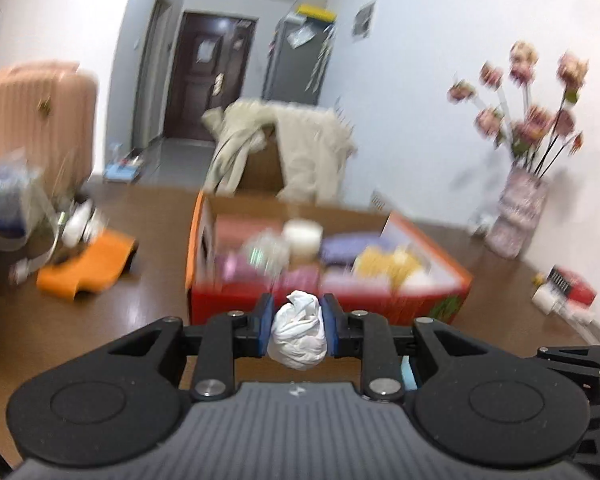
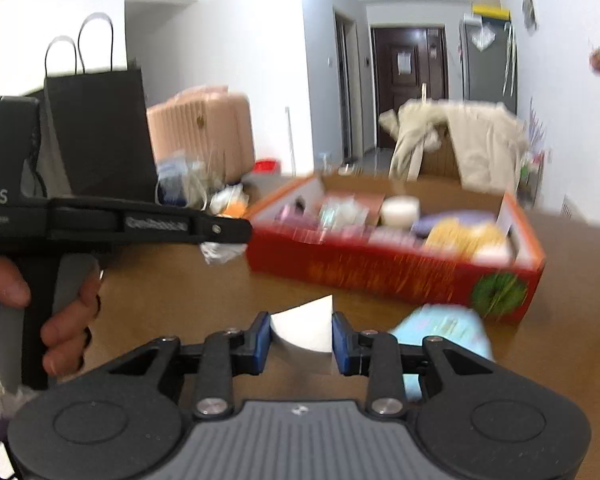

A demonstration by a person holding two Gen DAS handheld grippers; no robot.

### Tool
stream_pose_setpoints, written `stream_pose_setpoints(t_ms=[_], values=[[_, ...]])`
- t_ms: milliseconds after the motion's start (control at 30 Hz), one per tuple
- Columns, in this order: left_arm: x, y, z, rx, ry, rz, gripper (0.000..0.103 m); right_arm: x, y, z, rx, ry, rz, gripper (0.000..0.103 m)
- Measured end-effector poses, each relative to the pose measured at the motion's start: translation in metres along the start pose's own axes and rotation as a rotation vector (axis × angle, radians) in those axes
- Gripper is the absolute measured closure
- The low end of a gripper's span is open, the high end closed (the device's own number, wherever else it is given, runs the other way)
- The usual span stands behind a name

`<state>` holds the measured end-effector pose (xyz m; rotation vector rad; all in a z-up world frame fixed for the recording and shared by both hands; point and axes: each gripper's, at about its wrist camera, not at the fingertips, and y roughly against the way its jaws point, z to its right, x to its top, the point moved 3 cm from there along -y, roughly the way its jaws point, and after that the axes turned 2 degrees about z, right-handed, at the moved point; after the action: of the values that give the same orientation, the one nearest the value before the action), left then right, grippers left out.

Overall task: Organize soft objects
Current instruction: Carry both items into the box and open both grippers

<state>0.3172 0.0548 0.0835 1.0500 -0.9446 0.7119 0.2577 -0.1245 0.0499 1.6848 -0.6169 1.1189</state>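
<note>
Crumpled white bundle [image 1: 298, 330] pinched between left tool [image 1: 297, 326] pads.

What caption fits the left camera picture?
Left gripper squeezing a white cloth bundle near the red box.

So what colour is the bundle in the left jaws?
White; the crumpled bundle shows best in the left wrist view.

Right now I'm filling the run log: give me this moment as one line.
left gripper: shut on white cloth bundle | right gripper: shut on white sheet | red box: open, partly filled, ahead on brown table
</note>
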Motion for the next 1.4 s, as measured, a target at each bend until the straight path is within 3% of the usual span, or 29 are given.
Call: stream_pose_setpoints(t_ms=[100, 200, 333, 433, 500, 533, 633, 867, 1133, 1300, 1400], values=[[0.043, -0.027, -0.009, -0.026, -0.002, 0.001, 0.077, 0.038, -0.003, 0.014, -0.03, 0.065, 0.06, 0.071], [0.07, -0.078, -0.021, 0.012, -0.023, -0.051, 0.076, 0.078, -0.036, 0.036, -0.004, 0.076, 0.056, 0.07], [0.072, -0.152, -0.039, 0.111, -0.035, -0.158, 0.076, 0.107, -0.116, 0.065, 0.001, 0.113, -0.053, 0.07], [0.063, -0.184, -0.044, 0.095, -0.046, -0.221, 0.074, 0.109, -0.176, 0.076, -0.032, 0.188, -0.157, 0.07], [0.059, -0.194, -0.046, 0.092, -0.044, -0.225, 0.068, 0.106, -0.207, 0.08, -0.03, 0.214, -0.206, 0.069], [0.058, -0.198, -0.048, 0.095, -0.046, -0.231, 0.056, 0.104, -0.217, 0.082, -0.028, 0.214, -0.215, 0.067], [0.059, -0.198, -0.051, 0.079, -0.052, -0.201, 0.037, 0.106, -0.233, 0.087, 0.01, 0.183, -0.204, 0.039], [0.078, -0.167, -0.047, 0.084, -0.049, -0.142, 0.035, 0.124, -0.192, 0.104, -0.02, 0.115, -0.101, 0.039], [0.105, -0.064, -0.014, 0.082, -0.103, 0.011, 0.025, 0.149, -0.082, 0.1, -0.081, 0.155, 0.021, 0.028], [0.094, 0.001, 0.017, 0.069, -0.143, 0.071, 0.015, 0.135, -0.011, 0.088, -0.085, 0.186, 0.07, 0.022], [0.062, 0.04, 0.036, 0.056, -0.161, 0.085, 0.006, 0.113, 0.028, 0.085, -0.075, 0.174, 0.1, 0.015]])
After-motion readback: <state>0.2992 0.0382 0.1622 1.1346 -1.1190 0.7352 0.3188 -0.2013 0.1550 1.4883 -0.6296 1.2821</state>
